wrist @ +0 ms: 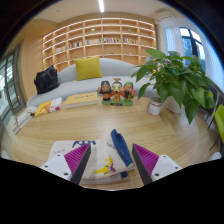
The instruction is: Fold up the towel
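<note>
A small white towel [103, 160] with blue trim and a yellow and pink print lies on the wooden table [90, 125], just ahead of and between my fingers. A blue-edged part of it [120, 148] lies folded over on the right. My gripper [111, 163] is open, with one magenta pad [76, 158] left of the towel and the other [146, 160] right of it. The fingers do not press on the cloth.
Two small dolls [117, 93] stand at the far side of the table. A potted plant [176, 80] stands to the right. A white sofa [80, 85] with a yellow cushion and a black bag [46, 80] lies beyond, shelves behind it.
</note>
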`<state>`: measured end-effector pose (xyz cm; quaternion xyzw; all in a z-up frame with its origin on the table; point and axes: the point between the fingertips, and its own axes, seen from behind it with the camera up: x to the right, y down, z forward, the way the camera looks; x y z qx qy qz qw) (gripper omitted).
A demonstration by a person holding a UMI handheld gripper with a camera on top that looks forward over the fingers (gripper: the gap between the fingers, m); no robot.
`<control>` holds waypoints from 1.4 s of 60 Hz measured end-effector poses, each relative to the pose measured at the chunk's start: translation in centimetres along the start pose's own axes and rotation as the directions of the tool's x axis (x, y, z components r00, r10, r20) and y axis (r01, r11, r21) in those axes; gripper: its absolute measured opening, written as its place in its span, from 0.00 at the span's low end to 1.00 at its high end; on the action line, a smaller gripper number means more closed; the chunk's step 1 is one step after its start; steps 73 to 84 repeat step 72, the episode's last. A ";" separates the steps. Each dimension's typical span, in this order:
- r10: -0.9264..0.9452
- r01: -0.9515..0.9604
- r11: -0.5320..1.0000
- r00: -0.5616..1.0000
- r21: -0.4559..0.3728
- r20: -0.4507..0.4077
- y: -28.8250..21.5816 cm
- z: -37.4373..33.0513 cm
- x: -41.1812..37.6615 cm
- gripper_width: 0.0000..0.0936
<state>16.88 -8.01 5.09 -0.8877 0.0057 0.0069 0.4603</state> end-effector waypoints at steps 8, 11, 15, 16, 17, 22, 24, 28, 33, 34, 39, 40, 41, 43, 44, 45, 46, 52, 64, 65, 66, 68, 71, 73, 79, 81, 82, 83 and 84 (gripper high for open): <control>0.016 -0.014 0.999 0.999 0.039 -0.037 0.0 -2.5 3.4 0.91; 0.019 -0.018 0.999 0.999 0.044 -0.034 -0.3 -4.3 3.4 0.91; 0.012 -0.011 0.999 1.000 0.053 -0.027 -0.1 -5.7 4.1 0.91; 0.008 -0.007 0.999 1.000 0.054 -0.026 -0.1 -6.2 4.1 0.91; 0.003 -0.002 0.999 1.000 0.055 -0.025 0.0 -6.7 4.1 0.91; -0.025 0.026 0.998 1.000 0.064 -0.017 0.3 -9.8 3.5 0.91; -0.036 0.037 0.997 0.999 0.067 -0.012 0.4 -11.0 3.2 0.91; -0.058 0.058 0.995 0.998 0.080 0.000 0.9 -12.9 2.7 0.91; -0.076 0.076 0.993 0.997 0.087 0.008 1.5 -16.0 1.7 0.91; -0.079 0.078 0.993 0.997 0.088 0.011 1.5 -16.5 1.6 0.91; -0.083 0.080 0.992 0.996 0.101 0.025 2.0 -19.0 0.7 0.91; -0.085 0.081 0.991 0.996 0.103 0.029 2.1 -19.5 0.5 0.91; -0.085 0.081 0.991 0.996 0.106 0.032 2.2 -19.9 0.4 0.91; -0.087 0.083 0.990 0.996 0.110 0.032 2.4 -20.8 0.2 0.91; -0.089 0.085 0.990 0.996 0.110 0.033 2.5 -21.2 0.1 0.92; -0.091 0.086 0.990 0.995 0.112 0.034 2.7 -21.6 0.0 0.91; -0.091 0.087 0.990 0.995 0.113 0.036 2.8 -22.0 -0.1 0.91; -0.089 0.082 0.990 0.995 0.118 0.048 3.4 -24.2 -0.6 0.91; -0.095 0.085 0.985 0.993 0.148 0.067 3.7 -27.4 -1.1 0.91; -0.099 0.088 0.985 0.993 0.149 0.066 3.7 -27.6 -1.2 0.91; -0.102 0.091 0.985 0.993 0.148 0.067 3.7 -27.7 -1.3 0.91; -0.105 0.094 0.985 0.992 0.146 0.072 3.9 -27.9 -1.5 0.91; -0.106 0.093 0.985 0.991 0.145 0.083 4.1 -27.7 -1.7 0.91; -0.104 0.091 0.986 0.991 0.142 0.089 4.1 -27.8 -1.7 0.91; -0.104 0.091 0.986 0.991 0.142 0.089 4.1 -27.8 -1.7 0.91; -0.104 0.091 0.986 0.991 0.142 0.089 4.1 -27.8 -1.7 0.91; -0.104 0.091 0.986 0.991 0.142 0.089 4.1 -27.8 -1.7 0.91; -0.104 0.091 0.986 0.991 0.142 0.089 4.1 -27.8 -1.7 0.91; -0.104 0.091 0.986 0.991 0.142 0.089 4.1 -27.8 -1.7 0.91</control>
